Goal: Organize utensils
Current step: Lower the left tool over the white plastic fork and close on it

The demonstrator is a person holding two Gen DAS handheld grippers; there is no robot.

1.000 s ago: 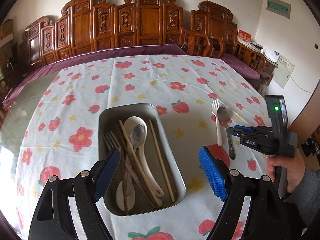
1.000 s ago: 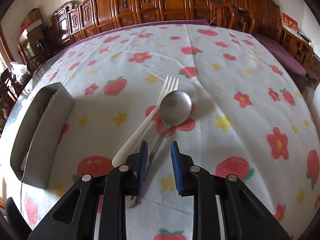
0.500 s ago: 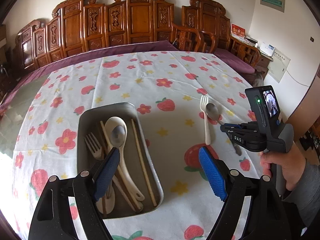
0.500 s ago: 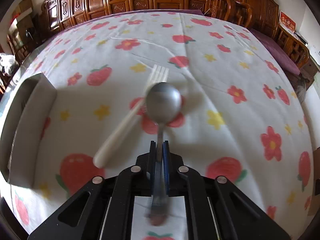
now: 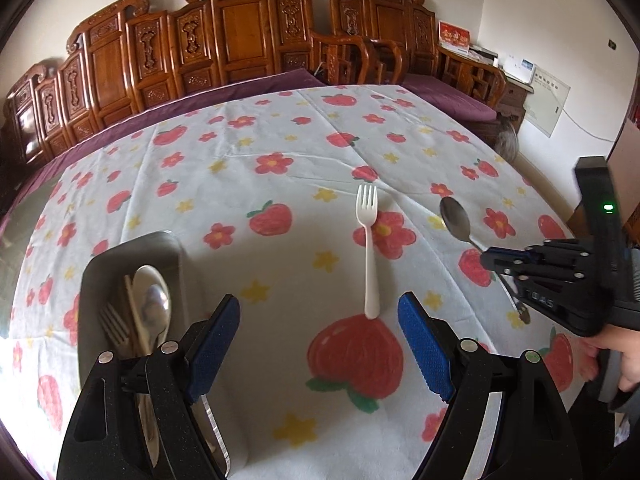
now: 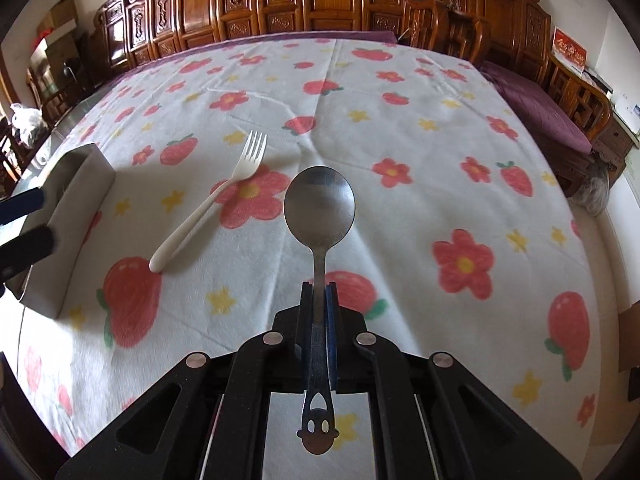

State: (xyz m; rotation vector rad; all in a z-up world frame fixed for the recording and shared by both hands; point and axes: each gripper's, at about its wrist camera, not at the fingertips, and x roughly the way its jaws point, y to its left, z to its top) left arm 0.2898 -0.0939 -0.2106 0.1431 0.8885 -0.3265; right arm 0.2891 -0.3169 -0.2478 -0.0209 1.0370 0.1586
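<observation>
My right gripper [image 6: 319, 300] is shut on the handle of a metal spoon [image 6: 319, 204], which it holds lifted off the cloth, bowl pointing forward. In the left wrist view that spoon [image 5: 456, 218] sticks out of the right gripper [image 5: 490, 260] at the right edge. A white plastic fork [image 5: 370, 248] lies on the flowered tablecloth, tines away from me; my left gripper [image 5: 320, 344] hangs open just short of its handle end with nothing between the pads. The same fork [image 6: 208, 204] lies left of the spoon in the right wrist view.
A metal tray [image 5: 132, 244] at the left holds a fork, spoons and chopsticks; the right wrist view shows its outer wall [image 6: 68, 216]. Carved wooden chairs [image 5: 240, 40] line the table's far side. A person's hand [image 5: 624, 360] grips the right tool.
The right gripper shut on the spoon's handle and lifted it off the cloth, away from the fork. The left gripper moved right, from over the tray to in front of the white fork.
</observation>
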